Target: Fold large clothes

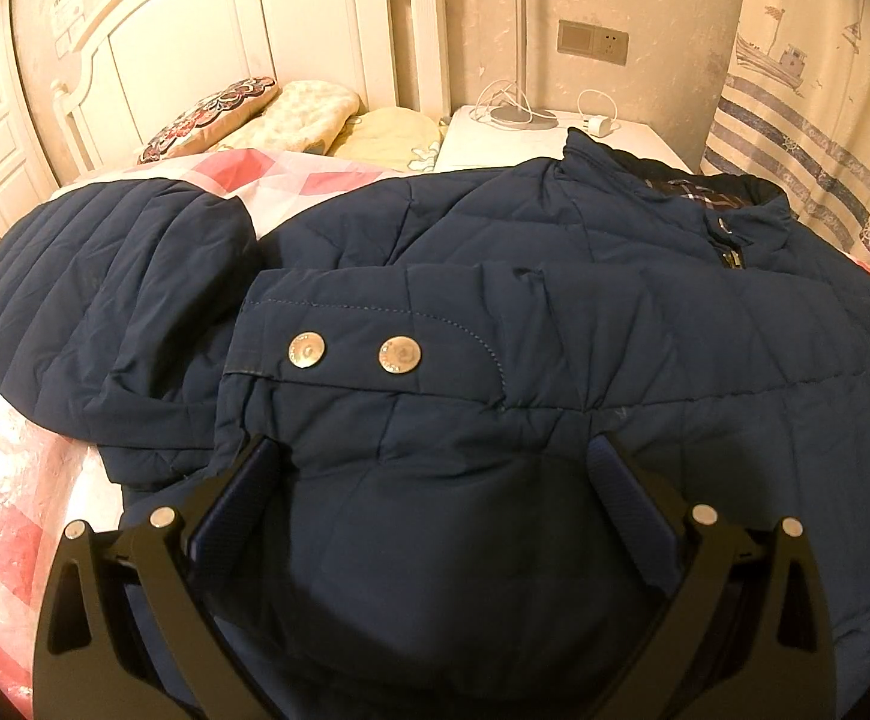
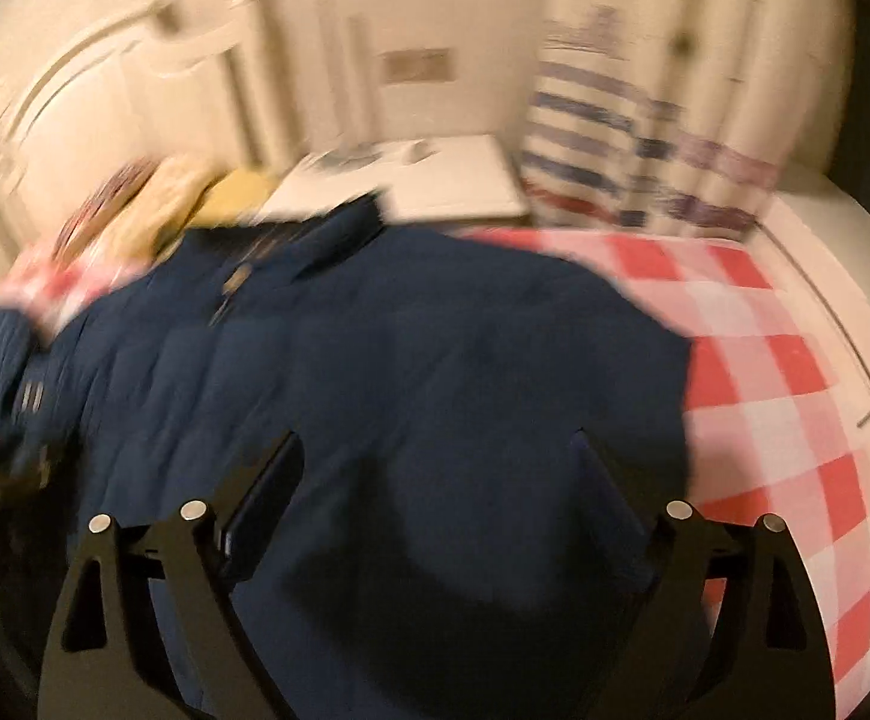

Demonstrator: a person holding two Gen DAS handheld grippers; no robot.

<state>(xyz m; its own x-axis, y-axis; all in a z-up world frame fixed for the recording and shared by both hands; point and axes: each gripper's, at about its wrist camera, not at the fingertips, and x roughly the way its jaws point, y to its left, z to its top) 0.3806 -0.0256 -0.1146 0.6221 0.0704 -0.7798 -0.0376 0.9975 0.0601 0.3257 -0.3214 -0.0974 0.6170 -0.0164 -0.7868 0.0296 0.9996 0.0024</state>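
- A navy quilted jacket (image 1: 555,324) lies spread across the bed's red-and-white checked cover (image 2: 765,372), its collar (image 1: 705,204) toward the bedside table (image 1: 531,138).
- One sleeve is folded across the jacket's front, and its cuff (image 1: 363,336) with two metal snaps (image 1: 399,354) sits right in the middle of the left wrist view.
- A rounded navy quilted part (image 1: 105,276) lies off to the left, touching the jacket's edge; whether it is a hood or the other sleeve cannot be told.
- The left gripper (image 1: 435,480) hovers over the jacket's lower part, jaws spread wide, nothing pinched; fabric shows between the fingers (image 1: 237,492) but they do not press on it.
- The right gripper (image 2: 441,474) also stands wide open above the jacket near its right edge, gripping nothing; its view is smeared with blur.
- Pillows (image 1: 315,114) rest against the white headboard (image 1: 267,30).
- A lamp base (image 1: 519,114) and a white charger (image 1: 600,126) sit on the table, beside a curtain (image 1: 813,120) printed with boats.
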